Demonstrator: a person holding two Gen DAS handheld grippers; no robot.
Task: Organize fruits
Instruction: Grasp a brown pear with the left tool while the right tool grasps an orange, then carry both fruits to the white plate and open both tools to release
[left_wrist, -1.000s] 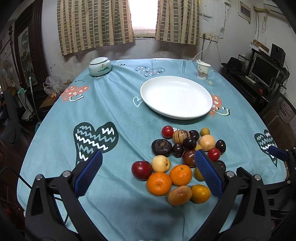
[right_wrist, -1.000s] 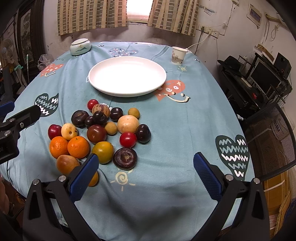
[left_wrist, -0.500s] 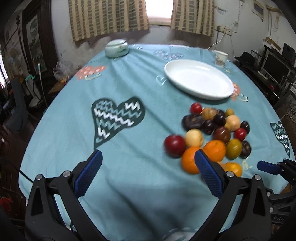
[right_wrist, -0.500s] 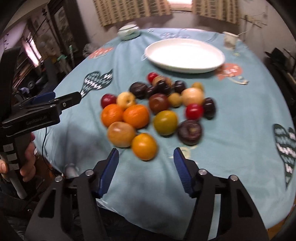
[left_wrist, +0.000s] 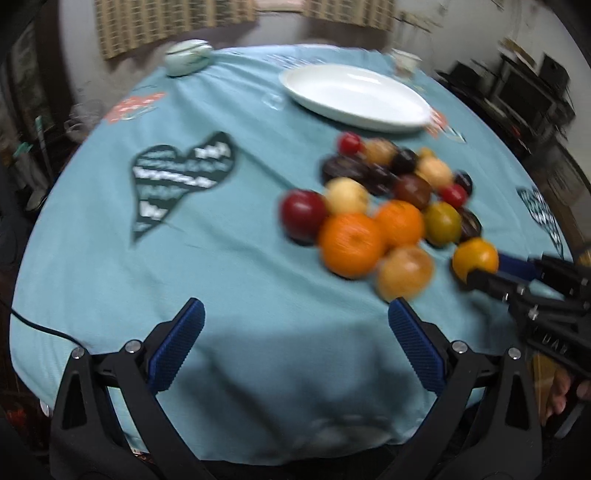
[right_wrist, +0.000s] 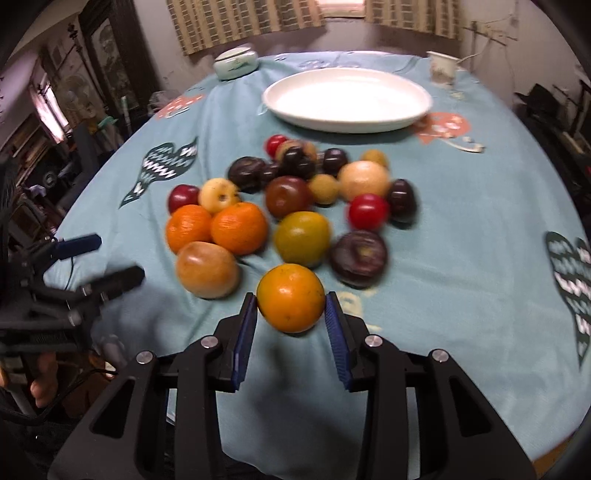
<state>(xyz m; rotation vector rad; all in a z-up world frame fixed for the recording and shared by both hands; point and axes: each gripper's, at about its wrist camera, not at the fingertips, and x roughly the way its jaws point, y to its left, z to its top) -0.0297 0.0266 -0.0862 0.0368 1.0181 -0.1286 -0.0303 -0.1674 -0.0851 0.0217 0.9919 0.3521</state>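
Note:
A small orange fruit (right_wrist: 290, 297) lies at the near edge of a pile of several fruits (right_wrist: 295, 192) on the teal tablecloth. My right gripper (right_wrist: 291, 300) is closing on it, and both blue pads touch its sides. The left wrist view shows the same orange fruit (left_wrist: 474, 258) between the right gripper's fingers (left_wrist: 484, 267). My left gripper (left_wrist: 295, 306) stands open over bare cloth, left of the pile and near the table's front edge, with nothing between its fingers. It also shows as the left gripper (right_wrist: 107, 258) beside a tan fruit (right_wrist: 207, 269). A white oval plate (right_wrist: 347, 127) lies empty behind the pile.
A lidded white bowl (right_wrist: 236, 62) and a paper cup (right_wrist: 441, 68) stand at the table's far side. The cloth drops off at the front edge (left_wrist: 295, 435). A black cable (left_wrist: 37, 326) crosses the left edge. A hand (right_wrist: 44, 384) holds the left gripper's handle.
Both grippers have sunk toward the table. The right gripper's jaws have narrowed from wide open to the sides of the orange fruit. The left gripper has stayed open.

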